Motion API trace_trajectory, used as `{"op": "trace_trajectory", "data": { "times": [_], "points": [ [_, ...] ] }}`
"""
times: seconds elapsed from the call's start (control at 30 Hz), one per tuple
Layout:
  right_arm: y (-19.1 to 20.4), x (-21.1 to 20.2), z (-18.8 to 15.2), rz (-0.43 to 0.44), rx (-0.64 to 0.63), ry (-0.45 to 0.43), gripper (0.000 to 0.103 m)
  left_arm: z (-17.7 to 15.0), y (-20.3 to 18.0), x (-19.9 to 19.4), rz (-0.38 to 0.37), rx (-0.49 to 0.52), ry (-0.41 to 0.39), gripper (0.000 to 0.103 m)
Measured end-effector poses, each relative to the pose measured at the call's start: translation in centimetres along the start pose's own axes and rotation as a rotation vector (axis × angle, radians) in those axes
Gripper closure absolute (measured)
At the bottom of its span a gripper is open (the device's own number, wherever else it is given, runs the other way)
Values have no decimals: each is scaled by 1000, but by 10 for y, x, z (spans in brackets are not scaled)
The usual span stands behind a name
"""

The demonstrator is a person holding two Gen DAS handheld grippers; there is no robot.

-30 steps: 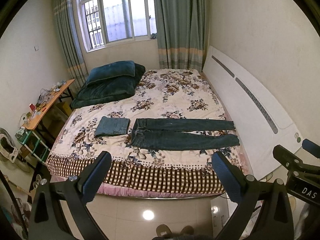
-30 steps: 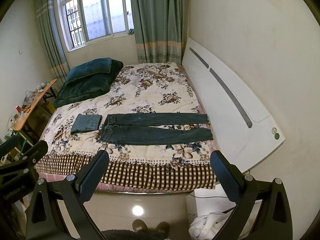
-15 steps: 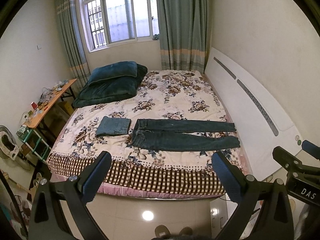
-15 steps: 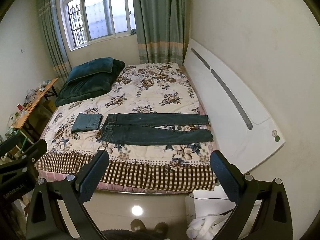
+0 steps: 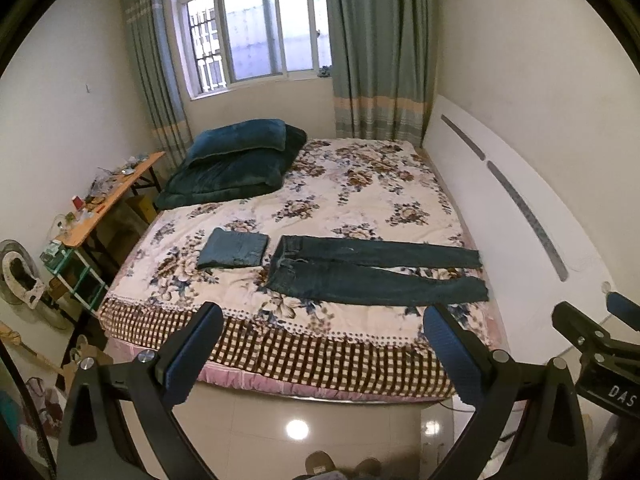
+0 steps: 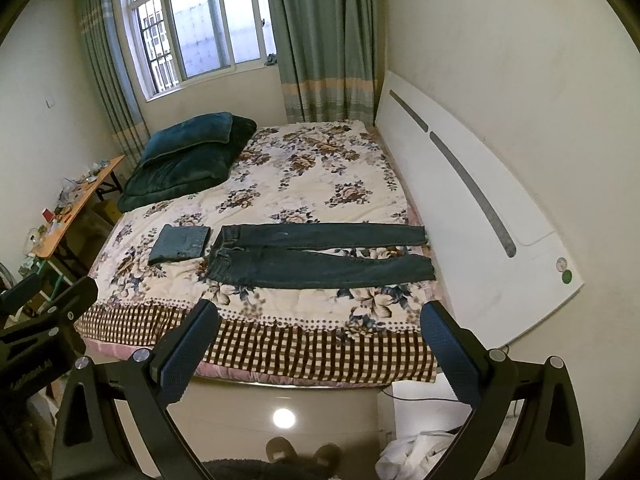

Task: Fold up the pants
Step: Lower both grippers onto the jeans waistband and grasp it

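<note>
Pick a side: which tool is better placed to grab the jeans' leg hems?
Right, tentatively. The hems lie at the headboard end, and the right tool sits nearer that side than the left tool. Both are open, empty, off the bed.

home bedrm: bed (image 5: 320,200), curtains (image 5: 376,48)

The pants (image 5: 360,268) lie flat across the bed (image 5: 360,196), ahead of and between the spread jaws. A folded garment (image 5: 233,248) sits just left of them; pillows (image 5: 236,168) lie farther beyond, with a table (image 5: 108,200) off left.
</note>
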State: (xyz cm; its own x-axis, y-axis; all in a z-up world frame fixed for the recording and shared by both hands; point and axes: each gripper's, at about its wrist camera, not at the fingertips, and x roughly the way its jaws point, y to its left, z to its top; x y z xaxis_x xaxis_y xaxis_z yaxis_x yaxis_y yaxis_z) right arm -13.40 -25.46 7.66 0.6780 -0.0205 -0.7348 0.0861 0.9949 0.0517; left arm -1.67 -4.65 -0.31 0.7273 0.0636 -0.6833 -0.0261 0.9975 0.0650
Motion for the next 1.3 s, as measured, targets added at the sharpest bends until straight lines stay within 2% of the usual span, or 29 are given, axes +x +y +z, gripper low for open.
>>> {"op": "trace_trajectory", "data": {
  "times": [0.17,0.3,0.4,0.53,0.6,0.77,0.83,0.93,1.07,1.17,1.23,1.3],
  "points": [
    [-16,32,7,14,20,-6,0,5,-6,28,31,-24,-22,1],
    [-23,74,22,24,55,4,0,21,-7,70,61,-26,-3,1],
    [-22,115,38,6,63,1,0,39,-10,116,75,-9,15,1],
    [-16,190,65,7,77,35,0,64,-13,188,70,27,60,1],
    [-12,235,82,28,98,75,0,79,-12,230,59,46,89,1],
    [2,366,130,10,89,176,0,122,-10,358,45,90,190,1],
    [9,421,148,-6,66,226,0,139,-9,415,33,108,247,1],
    [19,508,175,-53,-23,290,0,157,-13,492,44,146,292,1],
    [21,632,201,-45,-129,388,0,165,-35,587,87,216,325,1],
    [8,727,214,-1,-194,504,0,165,-62,657,90,231,356,1],
    [-4,798,221,28,-252,601,0,160,-83,700,112,239,359,1],
    [-12,850,225,43,-312,666,0,152,-102,740,141,244,360,1]
  ]
}}
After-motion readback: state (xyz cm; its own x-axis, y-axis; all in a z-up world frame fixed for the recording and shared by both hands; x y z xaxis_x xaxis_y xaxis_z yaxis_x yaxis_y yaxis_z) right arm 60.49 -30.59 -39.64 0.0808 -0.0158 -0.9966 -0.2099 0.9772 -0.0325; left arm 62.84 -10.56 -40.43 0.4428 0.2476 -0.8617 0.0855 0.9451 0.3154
